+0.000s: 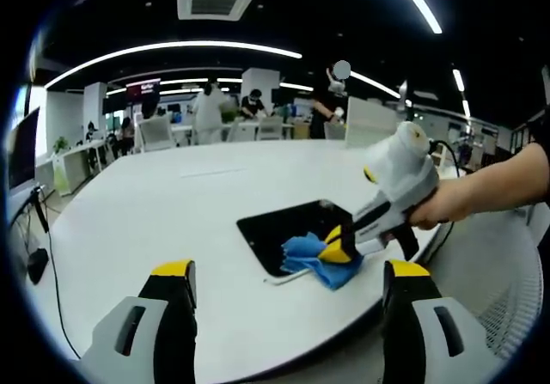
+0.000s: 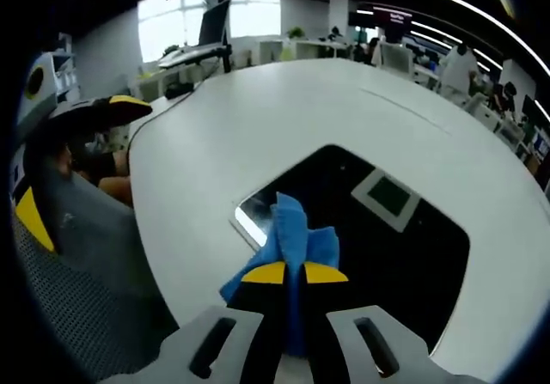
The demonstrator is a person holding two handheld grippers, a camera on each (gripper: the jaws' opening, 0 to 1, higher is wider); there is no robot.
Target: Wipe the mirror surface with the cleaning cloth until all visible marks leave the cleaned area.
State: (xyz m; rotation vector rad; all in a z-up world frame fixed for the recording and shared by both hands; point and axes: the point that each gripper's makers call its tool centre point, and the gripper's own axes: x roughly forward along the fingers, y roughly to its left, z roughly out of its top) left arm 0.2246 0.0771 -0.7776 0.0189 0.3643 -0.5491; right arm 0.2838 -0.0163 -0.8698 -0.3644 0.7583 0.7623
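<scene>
Right gripper (image 2: 295,274) clenches blue cloth (image 2: 292,229) apparently touching mirror (image 2: 378,255); left gripper (image 1: 288,283) hovers released.

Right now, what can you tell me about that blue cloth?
The blue cloth is soft-looking, bright blue fabric, bunched into folds rather than spread flat. The right gripper has its yellow-tipped fingers shut on it, with loose ends sticking out beyond them. It rests on the near corner of the dark mirror, which lies flat on the white table.
</scene>
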